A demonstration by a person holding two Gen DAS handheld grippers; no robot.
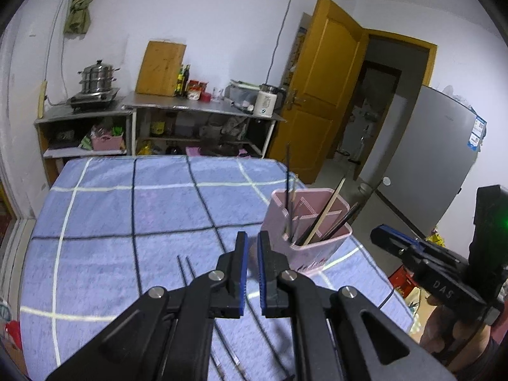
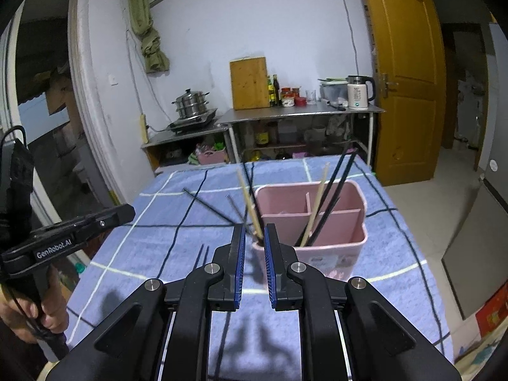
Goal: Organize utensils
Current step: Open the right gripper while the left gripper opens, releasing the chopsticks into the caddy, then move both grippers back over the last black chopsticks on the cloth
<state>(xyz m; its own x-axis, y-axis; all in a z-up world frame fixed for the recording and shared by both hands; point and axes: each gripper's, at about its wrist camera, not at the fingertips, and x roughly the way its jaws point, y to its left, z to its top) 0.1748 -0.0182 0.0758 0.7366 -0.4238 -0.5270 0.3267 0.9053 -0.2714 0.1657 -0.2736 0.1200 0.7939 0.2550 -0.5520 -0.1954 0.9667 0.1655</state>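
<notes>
One pink holder, two tongs, one fork, several chopsticks.

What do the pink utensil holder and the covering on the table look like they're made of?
The pink utensil holder looks like moulded plastic: smooth matte walls, rounded rim, thin built-in dividers. The table covering looks like terry cloth or a similar soft textile: fuzzy, napped blue surface with woven white and dark grid lines.

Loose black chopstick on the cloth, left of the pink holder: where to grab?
Mid-shaft of the black chopstick, from straight above, closing across its width: it lies flat on the cloth, and its near end crowds the pink holder.
</notes>
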